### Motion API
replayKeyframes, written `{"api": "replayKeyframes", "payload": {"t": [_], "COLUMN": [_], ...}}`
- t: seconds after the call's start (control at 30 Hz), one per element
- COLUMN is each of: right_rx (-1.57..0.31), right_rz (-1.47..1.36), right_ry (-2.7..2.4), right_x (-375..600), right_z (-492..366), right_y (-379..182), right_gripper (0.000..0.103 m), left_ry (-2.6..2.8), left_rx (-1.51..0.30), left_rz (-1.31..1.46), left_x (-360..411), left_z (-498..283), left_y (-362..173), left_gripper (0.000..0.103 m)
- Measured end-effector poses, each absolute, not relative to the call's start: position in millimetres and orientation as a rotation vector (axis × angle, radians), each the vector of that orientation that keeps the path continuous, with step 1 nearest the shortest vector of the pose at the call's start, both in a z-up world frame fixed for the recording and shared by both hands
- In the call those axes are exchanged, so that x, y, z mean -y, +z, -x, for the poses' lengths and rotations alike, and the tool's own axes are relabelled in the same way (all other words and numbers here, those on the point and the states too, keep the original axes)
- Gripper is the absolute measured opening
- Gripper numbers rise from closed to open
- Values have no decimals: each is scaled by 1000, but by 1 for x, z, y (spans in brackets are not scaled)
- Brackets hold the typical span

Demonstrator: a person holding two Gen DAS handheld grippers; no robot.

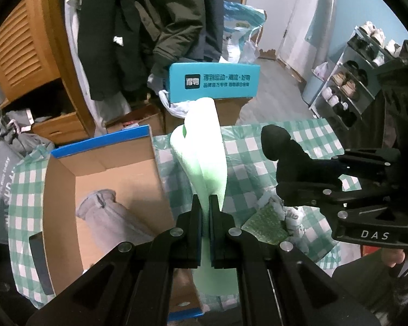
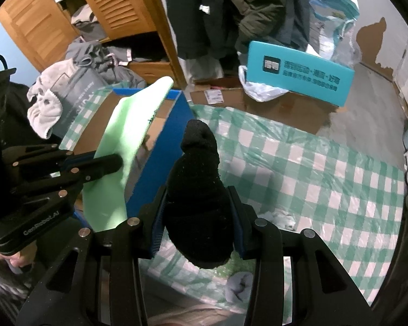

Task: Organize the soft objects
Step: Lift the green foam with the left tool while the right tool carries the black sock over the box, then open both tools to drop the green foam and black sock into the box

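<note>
My left gripper [image 1: 205, 212] is shut on a pale green foam sheet [image 1: 204, 146], which stands up out of the jaws over the right wall of an open cardboard box [image 1: 68, 179] with a blue rim. A rolled grey cloth [image 1: 106, 212] lies inside the box. To the right, my right gripper [image 1: 291, 176] is shut on a black sock [image 1: 280, 144]. In the right wrist view the black sock [image 2: 198, 179] fills the right gripper [image 2: 198, 206], above the checked tablecloth [image 2: 312, 168]. Beside the box's blue wall [image 2: 166, 146], the left gripper [image 2: 108, 163] holds the green sheet [image 2: 130, 125].
A green bubbled piece [image 1: 263, 224] and a white patterned cloth [image 1: 293, 217] lie on the green-and-white cloth [image 1: 258, 146]; a grey cloth [image 2: 239, 285] lies at its near edge. Behind stand a teal box [image 1: 213, 81], hanging dark jackets [image 1: 149, 27], a wooden wardrobe [image 1: 21, 46] and a shoe rack [image 1: 351, 81].
</note>
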State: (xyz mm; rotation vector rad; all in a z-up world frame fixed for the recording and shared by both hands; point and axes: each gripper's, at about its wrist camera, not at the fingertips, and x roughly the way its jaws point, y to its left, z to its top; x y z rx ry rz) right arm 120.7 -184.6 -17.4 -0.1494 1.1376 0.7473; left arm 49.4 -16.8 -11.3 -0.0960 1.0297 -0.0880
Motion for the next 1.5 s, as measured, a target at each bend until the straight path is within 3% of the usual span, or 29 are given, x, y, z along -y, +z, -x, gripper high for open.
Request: {"api": "replayKeyframes", "payload": {"t": [0.63,1.5], "right_rx": [-1141,-1229], "right_rz": [201,283], "right_ry": [844,924], "right_x": [115,33], "right_z": [-107,-93], "right_y": [-14,-42], "right_gripper": [40,40], "left_ry": [3,133], "left_rx": [-1012,-1094], "left_rz": [161,182], "left_x": [-53,-114], "left_z": [-26,-17], "left_y": [-15,-60], "left_gripper": [4,4]}}
